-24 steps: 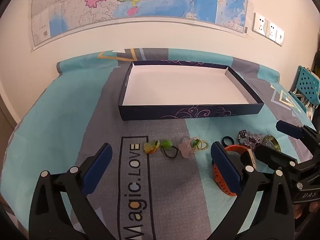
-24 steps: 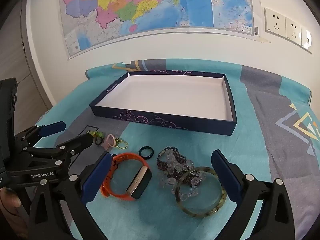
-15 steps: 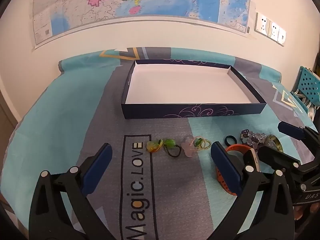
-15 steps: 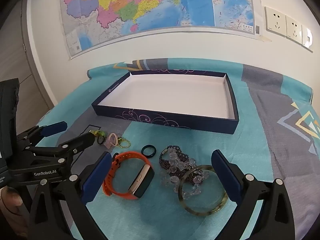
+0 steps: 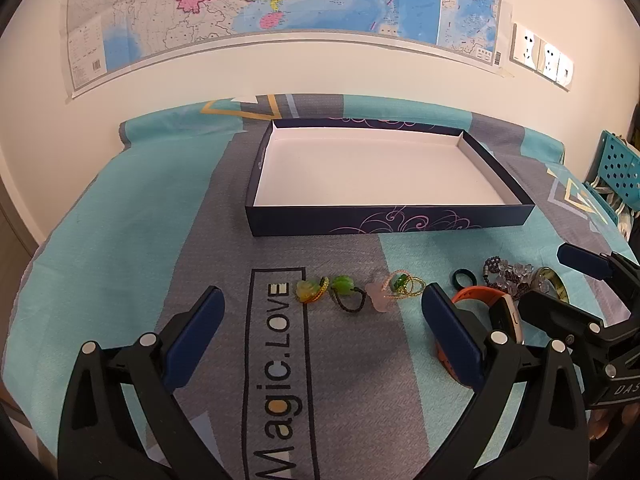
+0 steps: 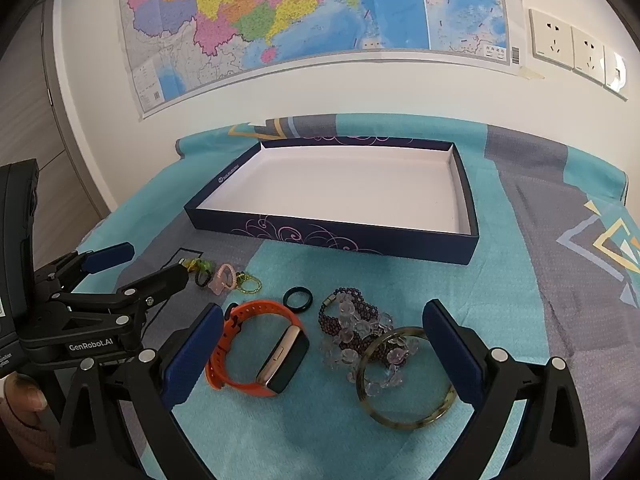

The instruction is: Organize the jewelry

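An empty dark blue box (image 5: 392,220) (image 6: 332,236) with a white inside stands on the cloth. In front of it lie small green, pink and gold rings (image 5: 352,294) (image 6: 224,276), a black ring (image 6: 297,299) (image 5: 464,280), an orange smartwatch (image 6: 260,350) (image 5: 484,300), bead bracelets (image 6: 356,332) and a mottled bangle (image 6: 404,380). My left gripper (image 5: 320,328) is open above the cloth, short of the small rings. My right gripper (image 6: 320,348) is open, with the watch and bracelets between its fingers and below them.
The table (image 5: 120,240) is covered by a teal and grey cloth printed "Magic.LOVE". A wall with a map (image 5: 280,0) and sockets (image 6: 568,44) stands behind. A teal perforated basket (image 5: 616,168) sits at the far right.
Both grippers have drawn back and up a little from the table, so the box and jewelry sit slightly farther off. Nothing was taken hold of.
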`<state>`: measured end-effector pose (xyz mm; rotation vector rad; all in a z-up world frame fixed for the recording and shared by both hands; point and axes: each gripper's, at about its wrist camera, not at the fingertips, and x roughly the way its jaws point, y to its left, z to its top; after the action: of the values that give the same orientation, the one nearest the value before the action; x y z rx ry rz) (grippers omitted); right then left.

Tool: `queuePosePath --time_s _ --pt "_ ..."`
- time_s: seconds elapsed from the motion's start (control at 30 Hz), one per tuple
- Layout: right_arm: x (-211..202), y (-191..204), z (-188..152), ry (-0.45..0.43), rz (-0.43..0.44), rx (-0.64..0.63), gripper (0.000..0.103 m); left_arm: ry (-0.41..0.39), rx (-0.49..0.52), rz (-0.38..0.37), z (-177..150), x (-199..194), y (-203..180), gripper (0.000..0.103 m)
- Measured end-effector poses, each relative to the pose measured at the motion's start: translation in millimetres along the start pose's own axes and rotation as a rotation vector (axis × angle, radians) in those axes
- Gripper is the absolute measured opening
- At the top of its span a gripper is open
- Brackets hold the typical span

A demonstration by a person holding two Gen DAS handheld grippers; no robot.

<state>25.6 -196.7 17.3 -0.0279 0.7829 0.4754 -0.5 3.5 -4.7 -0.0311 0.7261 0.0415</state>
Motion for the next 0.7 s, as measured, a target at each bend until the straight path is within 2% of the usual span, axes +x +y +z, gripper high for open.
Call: queuePosePath --time_s 0.7 --pt "2.6 0.0 -2.5 0.007 0.008 0.000 0.096 0.001 -0.003 -0.001 -0.6 -1.5 0.6 0.097"
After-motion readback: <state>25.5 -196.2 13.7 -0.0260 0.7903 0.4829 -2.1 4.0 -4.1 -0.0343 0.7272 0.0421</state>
